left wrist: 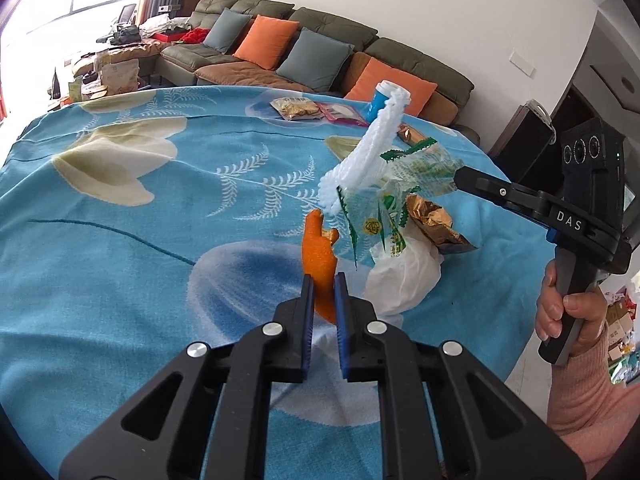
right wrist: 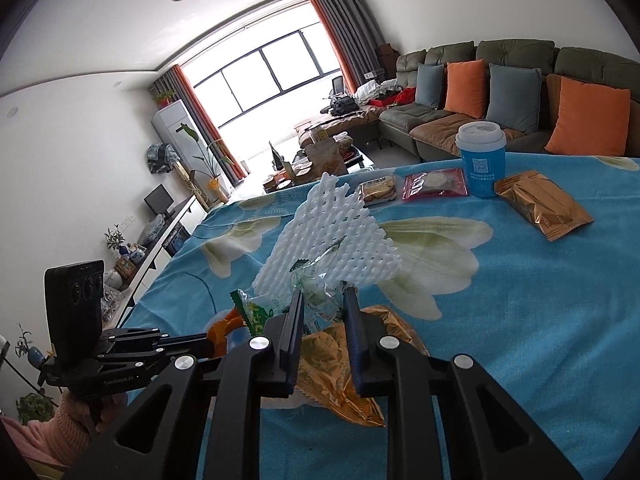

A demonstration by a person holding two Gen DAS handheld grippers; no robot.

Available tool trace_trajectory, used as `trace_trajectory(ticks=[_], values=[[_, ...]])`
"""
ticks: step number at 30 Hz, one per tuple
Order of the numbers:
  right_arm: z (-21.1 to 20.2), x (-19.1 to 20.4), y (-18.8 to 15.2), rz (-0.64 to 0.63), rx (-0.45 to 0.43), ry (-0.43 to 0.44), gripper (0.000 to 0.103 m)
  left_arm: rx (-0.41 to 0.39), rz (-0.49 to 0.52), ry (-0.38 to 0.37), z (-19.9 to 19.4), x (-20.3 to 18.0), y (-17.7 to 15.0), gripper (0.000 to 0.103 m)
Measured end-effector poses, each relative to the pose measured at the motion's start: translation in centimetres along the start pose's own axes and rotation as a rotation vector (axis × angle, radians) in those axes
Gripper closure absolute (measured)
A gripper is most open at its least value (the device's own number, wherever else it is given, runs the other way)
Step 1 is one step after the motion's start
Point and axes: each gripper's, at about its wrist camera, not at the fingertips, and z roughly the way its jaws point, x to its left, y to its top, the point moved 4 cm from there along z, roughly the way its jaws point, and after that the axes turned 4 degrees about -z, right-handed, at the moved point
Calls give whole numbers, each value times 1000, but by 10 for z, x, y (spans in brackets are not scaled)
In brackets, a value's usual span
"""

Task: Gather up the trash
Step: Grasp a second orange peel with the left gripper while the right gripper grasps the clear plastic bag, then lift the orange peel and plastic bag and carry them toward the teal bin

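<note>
the orange peel [left wrist: 318, 256] is pinched between the blue pads of the left gripper [left wrist: 324, 280], its long axis running up and away from the fingertips, so the free end curls toward the pile of trash just beyond. in the right wrist view the same peel shows as an orange scrap at the tip of the left gripper [right wrist: 212, 336], low at the near left of the table. the pile lies just to the right of and beyond the peel: a clear green-printed wrapper [left wrist: 380, 216], a white foam fruit net [left wrist: 372, 148] standing up out of it, a crumpled gold wrapper [left wrist: 434, 220] and a white tissue wad [left wrist: 404, 276] underneath.

the right gripper [right wrist: 324, 296] has its jaws closed on the clear wrapper, which bunches between the pads with the foam net [right wrist: 328, 232] rising just beyond it; the net seems to hang with the wrapper, though whether the pads catch it too i cannot tell. the gold wrapper [right wrist: 340, 364] sits directly below these fingers. from the left view the right gripper [left wrist: 460, 184] reaches in from the right, its tip at the wrapper's edge.

so both tongs are clamped, one piece each, close together over the blue flowered cloth [left wrist: 120, 240]. farther off, near the far edge, wait a blue cup [right wrist: 482, 160], a flat gold packet [right wrist: 540, 204], a red packet [right wrist: 434, 184] and a biscuit packet [right wrist: 376, 192], all nearer to the right hand. no bin shows in either view, so where the held pieces should go is unclear.
</note>
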Motion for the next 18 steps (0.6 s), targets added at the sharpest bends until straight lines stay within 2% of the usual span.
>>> trace_trajectory(ticks=[15,17,18], values=[[-9,26,7,-24,-38,60,85,-67,-69,56,-49,40,-17,96],[-8,33,8,-34,-39,72,85,-75,-75,64,-56,45,-21,102],[-8,36,8,-41,-39,77,85,-81,-78,70,-60,48,-23,102]])
